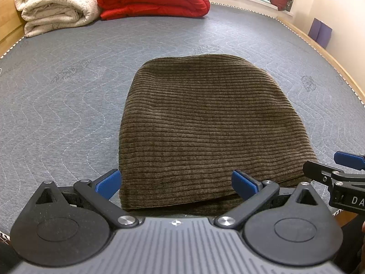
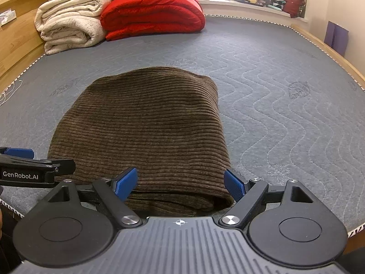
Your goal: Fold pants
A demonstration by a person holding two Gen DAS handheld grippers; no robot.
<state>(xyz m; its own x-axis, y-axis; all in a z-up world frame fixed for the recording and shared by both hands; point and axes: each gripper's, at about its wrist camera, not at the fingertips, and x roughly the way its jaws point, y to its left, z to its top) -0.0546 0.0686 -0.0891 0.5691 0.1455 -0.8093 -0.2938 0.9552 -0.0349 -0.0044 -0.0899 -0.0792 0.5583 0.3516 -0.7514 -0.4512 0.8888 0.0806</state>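
Both hand-held grippers, left [image 1: 175, 186] and right [image 2: 181, 185], gape wide, empty, at the near edge of folded brown corduroy pants [image 1: 205, 123] on the grey quilted mattress [image 1: 57, 114].

Left gripper [image 1: 176, 186]: jaws spread wide, blue pads [image 1: 109, 183] well apart, nothing between them, pointing forward and low.
Right gripper [image 2: 181, 185]: jaws spread wide, nothing clamped, level with the left gripper, just beside it.

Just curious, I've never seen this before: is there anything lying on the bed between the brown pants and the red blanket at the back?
Nothing. Both views show only bare grey mattress between the pants and the red blanket.
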